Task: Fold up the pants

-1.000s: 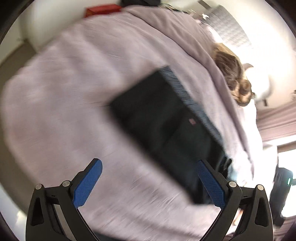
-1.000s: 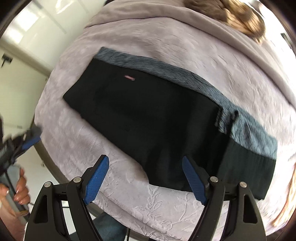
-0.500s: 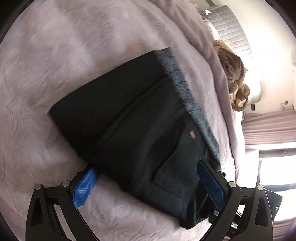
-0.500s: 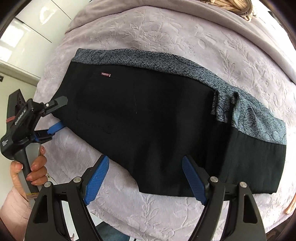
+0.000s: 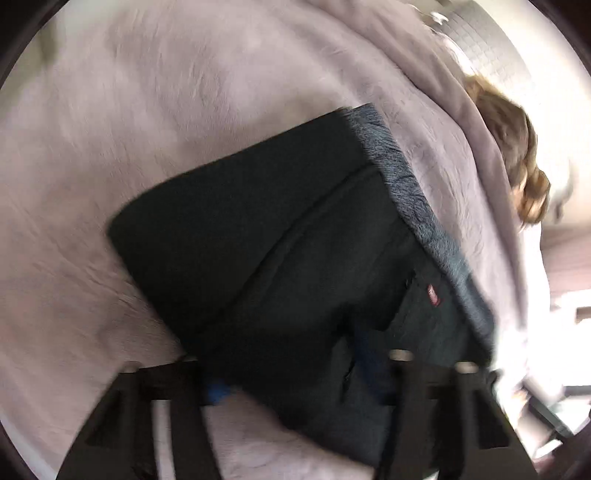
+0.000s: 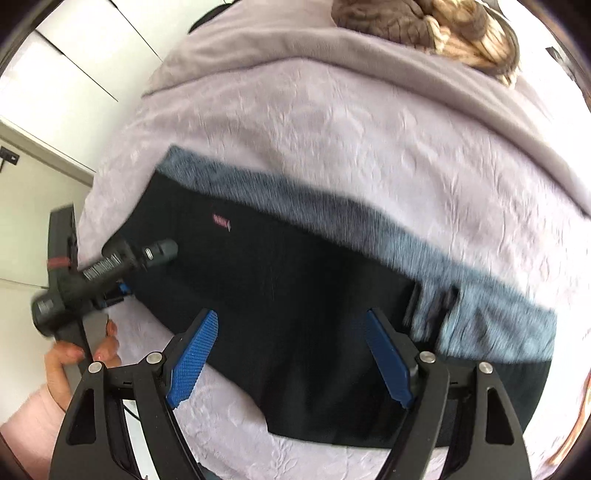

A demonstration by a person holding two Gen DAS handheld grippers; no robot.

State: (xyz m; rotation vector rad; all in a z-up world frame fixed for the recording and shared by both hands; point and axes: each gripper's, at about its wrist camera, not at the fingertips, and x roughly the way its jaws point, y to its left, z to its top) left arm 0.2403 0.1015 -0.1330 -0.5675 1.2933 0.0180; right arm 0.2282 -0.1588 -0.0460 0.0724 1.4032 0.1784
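The black folded pants with a blue-grey patterned band along one edge (image 6: 295,295) lie flat on the pale lilac embossed bedspread (image 6: 351,129), spread crosswise ahead of both tongs.

Left gripper (image 5: 291,376): its jaws have come together on the near edge of the pants — dark fabric sits between the blue pads, which are mostly covered by it. In the right wrist view this same tool (image 6: 122,284) enters from the left side, angled steeply downward, its tip on the end of the pants nearest the small red label (image 6: 221,220). The person's left hand (image 6: 81,354) wraps the handle from below, fingers curled around it, with a pink sleeve (image 6: 29,424) at the wrist. The picture is blurred, so the exact contact of the pads cannot be told beyond that cloth lies between them.

Right gripper (image 6: 291,354): jaws stand wide apart, pointing steeply down over the near long edge of the pants. Black cloth shows in the gap between the blue ribbed pads (image 6: 192,358), but they grip nothing.

The patterned band runs along the far side of the pants from both tongs. Beyond it, a brown and cream knitted item (image 6: 424,22) rests on the bedspread's far fold.
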